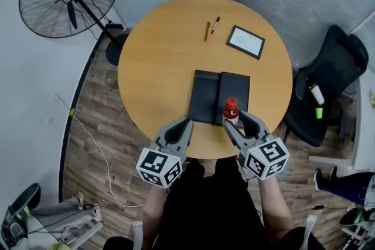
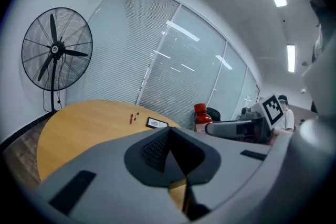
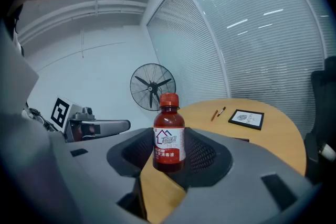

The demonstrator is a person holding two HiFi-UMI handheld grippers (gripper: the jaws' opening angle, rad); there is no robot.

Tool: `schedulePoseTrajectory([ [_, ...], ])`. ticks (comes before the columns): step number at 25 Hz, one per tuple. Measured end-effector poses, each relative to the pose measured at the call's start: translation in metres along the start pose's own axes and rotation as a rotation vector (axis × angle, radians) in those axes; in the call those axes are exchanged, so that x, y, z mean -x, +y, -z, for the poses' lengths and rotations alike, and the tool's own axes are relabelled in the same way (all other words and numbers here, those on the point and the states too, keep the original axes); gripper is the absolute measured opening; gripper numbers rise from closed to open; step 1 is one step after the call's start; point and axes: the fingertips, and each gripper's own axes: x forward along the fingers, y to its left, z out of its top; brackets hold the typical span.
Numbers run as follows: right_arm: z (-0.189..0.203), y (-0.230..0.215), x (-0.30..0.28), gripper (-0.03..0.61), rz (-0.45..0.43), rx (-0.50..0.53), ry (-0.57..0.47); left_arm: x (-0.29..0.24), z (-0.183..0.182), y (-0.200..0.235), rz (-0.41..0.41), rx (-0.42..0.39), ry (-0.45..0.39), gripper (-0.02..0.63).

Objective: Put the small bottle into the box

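Your right tongs (image 1: pixel 233 119) are clamped on the small bottle (image 3: pixel 169 134), gripping its lower body and holding it upright at the near right edge of the open black box (image 1: pixel 206 96) on the desk (image 1: pixel 164 50). Your left tongs (image 1: pixel 187 123) are pressed together on nothing, near the box's other corner. The grip is low, so a quick swing could tilt the bottle. Letting go over the rim could topple it onto the desk.

A small bottle (image 1: pixel 231 109) stands at box's (image 1: pixel 206 96) near edge.
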Motion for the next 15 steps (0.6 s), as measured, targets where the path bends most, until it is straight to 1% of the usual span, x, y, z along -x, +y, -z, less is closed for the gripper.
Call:
schedulePoseTrajectory([
  [8,-0.020,-0.026,-0.044,0.195,-0.195,0.081,0.093,-0.018,-0.018,0.012,-0.191,0.052,-0.054,-0.005],
  [15,-0.019,-0.046,-0.080,0.195,-0.345,0.159,0.195,-0.025,-0.022,0.016,-0.356,0.101,-0.086,-0.005],
])
